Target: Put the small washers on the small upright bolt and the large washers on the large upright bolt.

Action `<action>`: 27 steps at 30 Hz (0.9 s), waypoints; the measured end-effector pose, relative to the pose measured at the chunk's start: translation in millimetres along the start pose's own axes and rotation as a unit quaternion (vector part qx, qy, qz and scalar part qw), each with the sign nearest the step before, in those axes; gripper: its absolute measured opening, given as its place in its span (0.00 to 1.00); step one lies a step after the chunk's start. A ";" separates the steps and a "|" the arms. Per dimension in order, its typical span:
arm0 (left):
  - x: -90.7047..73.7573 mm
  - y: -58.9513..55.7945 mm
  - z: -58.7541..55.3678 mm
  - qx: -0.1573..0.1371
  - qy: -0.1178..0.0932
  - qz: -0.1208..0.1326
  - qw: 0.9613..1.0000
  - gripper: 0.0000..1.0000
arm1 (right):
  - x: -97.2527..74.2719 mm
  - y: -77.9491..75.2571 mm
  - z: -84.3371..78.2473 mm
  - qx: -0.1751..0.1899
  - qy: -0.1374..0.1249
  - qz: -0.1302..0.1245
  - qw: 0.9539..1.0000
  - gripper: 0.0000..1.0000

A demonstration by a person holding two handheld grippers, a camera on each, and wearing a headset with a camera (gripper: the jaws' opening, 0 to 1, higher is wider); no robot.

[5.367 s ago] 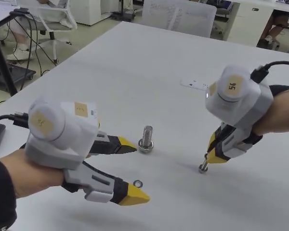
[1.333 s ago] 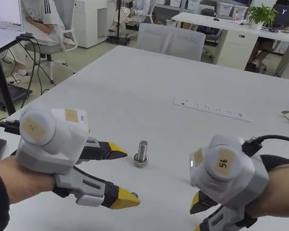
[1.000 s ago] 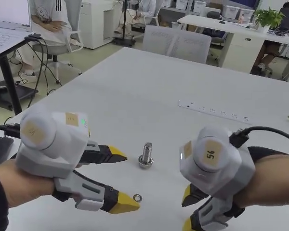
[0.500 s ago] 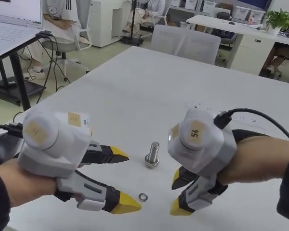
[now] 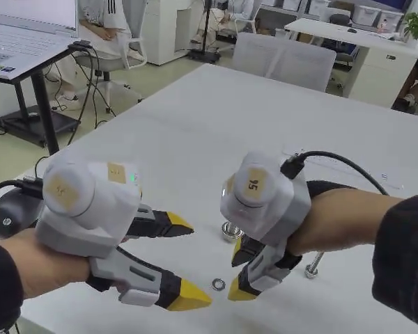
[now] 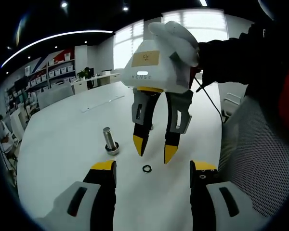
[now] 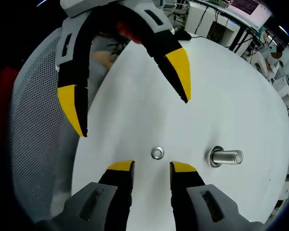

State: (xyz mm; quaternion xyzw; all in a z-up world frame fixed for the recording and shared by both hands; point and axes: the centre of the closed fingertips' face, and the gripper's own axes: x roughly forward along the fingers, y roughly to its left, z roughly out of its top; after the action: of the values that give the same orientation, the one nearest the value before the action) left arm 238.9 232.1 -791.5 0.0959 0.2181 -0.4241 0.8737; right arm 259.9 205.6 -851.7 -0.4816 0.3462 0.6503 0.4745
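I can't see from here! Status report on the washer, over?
Left tongs open, empty. Right tongs open, poised at loose washer. Nothing between them.

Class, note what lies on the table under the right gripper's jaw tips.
One washer lies flat on the table, just ahead of the open right gripper, untouched. In the head view the gripper's body covers most of the large bolt.

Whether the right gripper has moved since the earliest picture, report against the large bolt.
Yes. The right gripper went from right of the large bolt to the loose washer before it.
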 end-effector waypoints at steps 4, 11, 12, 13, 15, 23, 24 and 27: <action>-1.9 0.3 -3.2 -0.003 0.002 0.002 1.000 0.61 | 9.9 -1.8 0.5 -0.005 0.007 0.004 1.000 0.31; -3.6 0.6 -5.8 -0.008 0.002 0.005 1.000 0.61 | 20.1 -2.7 0.7 -0.011 0.015 0.011 1.000 0.30; -3.7 0.7 -6.2 -0.008 0.002 0.005 1.000 0.61 | 20.8 -3.1 0.6 -0.012 0.016 0.010 1.000 0.30; -3.9 0.8 -6.6 -0.008 0.002 0.006 1.000 0.61 | 21.6 -3.4 0.1 -0.015 0.019 0.010 1.000 0.30; -4.4 1.0 -7.0 -0.009 0.001 0.006 1.000 0.61 | 22.4 -3.6 0.2 -0.017 0.020 0.010 1.000 0.30; -5.5 1.8 -8.5 -0.012 0.000 0.009 1.000 0.61 | 22.5 -5.2 1.8 -0.025 0.022 0.007 0.999 0.28; -5.4 2.0 -8.4 -0.012 0.000 0.010 1.000 0.60 | 22.5 -4.8 1.8 -0.026 0.023 0.007 0.999 0.27; -4.9 1.6 -8.4 -0.012 -0.001 0.009 1.000 0.60 | 22.7 -3.1 1.7 -0.029 0.024 0.006 0.999 0.24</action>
State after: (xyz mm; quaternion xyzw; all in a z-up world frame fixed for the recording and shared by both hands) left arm 235.0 239.5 -796.7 0.0867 0.2219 -0.4136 0.8787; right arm 260.4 214.5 -872.9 -0.5088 0.3415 0.6514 0.4474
